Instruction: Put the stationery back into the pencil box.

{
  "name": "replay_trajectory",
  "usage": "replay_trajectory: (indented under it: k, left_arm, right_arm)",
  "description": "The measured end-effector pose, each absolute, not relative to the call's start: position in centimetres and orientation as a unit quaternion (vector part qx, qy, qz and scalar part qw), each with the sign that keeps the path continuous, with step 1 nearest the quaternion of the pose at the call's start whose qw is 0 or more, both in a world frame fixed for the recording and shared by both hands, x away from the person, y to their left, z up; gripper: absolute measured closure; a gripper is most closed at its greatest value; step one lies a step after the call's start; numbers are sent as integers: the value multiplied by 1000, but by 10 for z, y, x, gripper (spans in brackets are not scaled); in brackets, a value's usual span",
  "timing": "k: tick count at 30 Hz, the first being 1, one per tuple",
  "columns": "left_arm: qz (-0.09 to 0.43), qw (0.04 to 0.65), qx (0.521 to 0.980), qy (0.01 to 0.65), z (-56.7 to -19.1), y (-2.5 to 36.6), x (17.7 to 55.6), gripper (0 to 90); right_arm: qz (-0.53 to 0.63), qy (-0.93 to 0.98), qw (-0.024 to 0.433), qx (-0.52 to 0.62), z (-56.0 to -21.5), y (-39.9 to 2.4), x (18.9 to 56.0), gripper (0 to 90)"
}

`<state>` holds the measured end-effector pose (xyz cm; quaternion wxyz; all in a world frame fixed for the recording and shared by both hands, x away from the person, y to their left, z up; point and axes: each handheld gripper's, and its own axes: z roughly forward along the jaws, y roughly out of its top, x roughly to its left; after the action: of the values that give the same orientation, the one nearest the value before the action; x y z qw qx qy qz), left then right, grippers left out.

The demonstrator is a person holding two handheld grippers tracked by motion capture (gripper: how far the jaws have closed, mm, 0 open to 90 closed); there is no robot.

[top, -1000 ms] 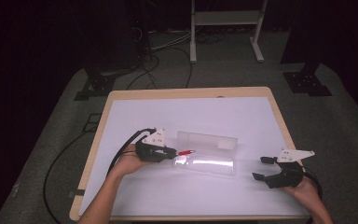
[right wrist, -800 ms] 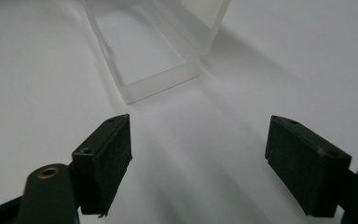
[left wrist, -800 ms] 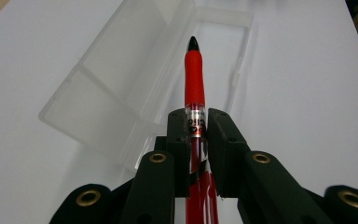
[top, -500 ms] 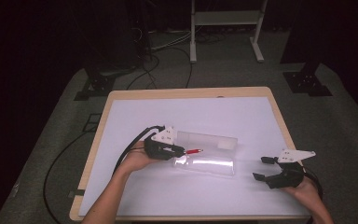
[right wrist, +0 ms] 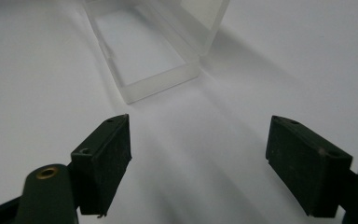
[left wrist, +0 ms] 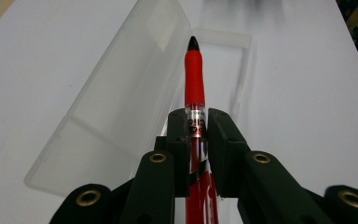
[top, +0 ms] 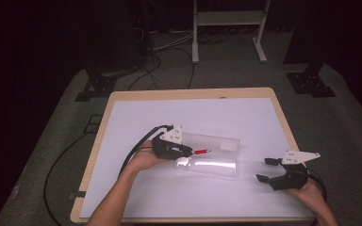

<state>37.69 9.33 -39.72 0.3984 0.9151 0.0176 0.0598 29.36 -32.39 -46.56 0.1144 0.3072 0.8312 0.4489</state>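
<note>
A red pen [left wrist: 195,79] with a black tip is clamped between the jaws of my left gripper [left wrist: 198,123], its tip pointing out over a clear plastic case [left wrist: 121,102] lying open on the white table. From above, the left gripper [top: 185,151] hovers at the case's left end and the pen [top: 201,151] pokes out to the right, over the case [top: 212,153]. My right gripper [top: 266,169] rests near the front right of the table, jaws wide apart with nothing between them. In its own view the right gripper [right wrist: 198,149] faces one end of the case [right wrist: 158,51].
The white table top [top: 136,117] has a wooden rim. Black cables trail off the left gripper across the table's left edge. A white metal stand [top: 228,19] and dark equipment feet stand on the carpet beyond the table.
My left gripper, holding the pen, has moved a little away from the front edge and to the right, over the case's left end. The right gripper has stayed put.
</note>
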Motion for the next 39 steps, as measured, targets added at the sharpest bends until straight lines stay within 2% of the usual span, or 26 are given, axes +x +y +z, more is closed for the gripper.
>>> replay_trajectory:
  k: [39]
  left_arm:
    - [37, 405, 913, -2, -414, 35, 388, 792]
  right_arm:
    - [453, 831, 112, 304, -465, -326, 292, 215]
